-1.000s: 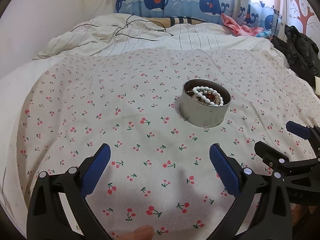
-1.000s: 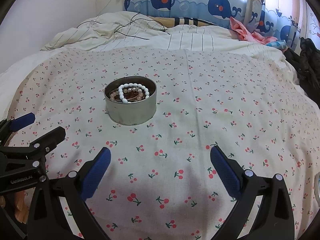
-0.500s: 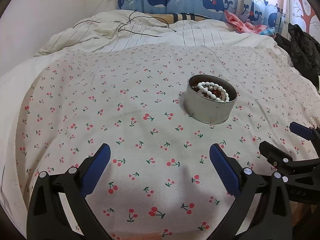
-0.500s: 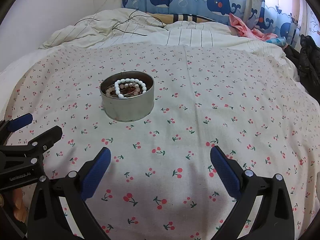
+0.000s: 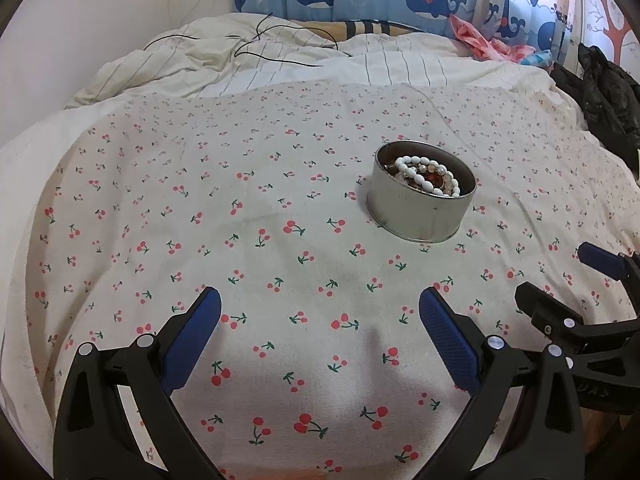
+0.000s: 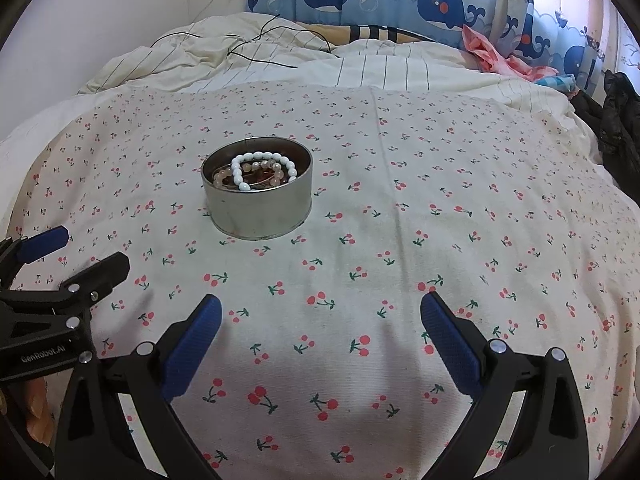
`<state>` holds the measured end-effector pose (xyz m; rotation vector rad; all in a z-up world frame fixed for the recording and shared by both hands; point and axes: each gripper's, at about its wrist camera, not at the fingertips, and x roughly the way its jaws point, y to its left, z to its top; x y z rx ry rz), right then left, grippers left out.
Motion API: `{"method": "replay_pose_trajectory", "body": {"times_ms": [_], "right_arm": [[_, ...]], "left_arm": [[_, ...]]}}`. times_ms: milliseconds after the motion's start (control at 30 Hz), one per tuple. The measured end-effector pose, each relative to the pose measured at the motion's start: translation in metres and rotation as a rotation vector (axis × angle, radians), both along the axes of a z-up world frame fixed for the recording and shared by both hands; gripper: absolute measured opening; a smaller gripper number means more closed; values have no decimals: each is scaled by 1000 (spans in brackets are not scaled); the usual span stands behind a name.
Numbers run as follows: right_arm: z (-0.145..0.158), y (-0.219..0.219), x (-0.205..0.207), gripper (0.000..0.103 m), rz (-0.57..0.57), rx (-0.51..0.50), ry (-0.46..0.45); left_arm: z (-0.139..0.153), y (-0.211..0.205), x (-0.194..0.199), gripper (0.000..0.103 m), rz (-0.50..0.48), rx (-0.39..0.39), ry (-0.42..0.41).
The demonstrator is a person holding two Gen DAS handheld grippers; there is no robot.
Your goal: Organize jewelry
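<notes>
Apparently the last step, or nearly: all visible jewelry already in the tin [image 6: 257,196], nothing loose on the cherry-print cloth [image 6: 400,240]. Left tongs [image 5: 320,322] wide open, empty, held over the cloth short of the tin; right tongs [image 6: 320,326] likewise wide open and empty, tin ahead and to their left. Next move probably only a check of the cloth, or a lid if one exists; none in view.

Counted: one tin, near the middle of the cloth. One white bead bracelet [image 6: 262,169] on top inside, one pinkish bead bracelet [image 6: 256,172] under it, something darker beneath, not clear. Two tongs.
</notes>
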<state>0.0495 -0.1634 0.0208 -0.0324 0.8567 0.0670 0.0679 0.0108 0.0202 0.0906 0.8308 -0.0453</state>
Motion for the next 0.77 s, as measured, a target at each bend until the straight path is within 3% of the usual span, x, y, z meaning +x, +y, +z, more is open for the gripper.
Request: {"method": "replay_pose_trajectory", "body": {"times_ms": [133, 267, 400, 767], "right_arm": [[1, 0, 1, 95, -3, 1, -1], [0, -1, 2, 95, -7, 6, 1], [0, -1, 3, 95, -10, 8, 0], [-3, -1, 3, 95, -13, 9, 3]], "left_arm": [[-1, -3, 1, 95, -10, 6, 8], [3, 4, -6, 95, 0, -65, -46], [5, -1, -8, 95, -5, -9, -71], [-6, 5, 5, 95, 17, -23, 22]]}}
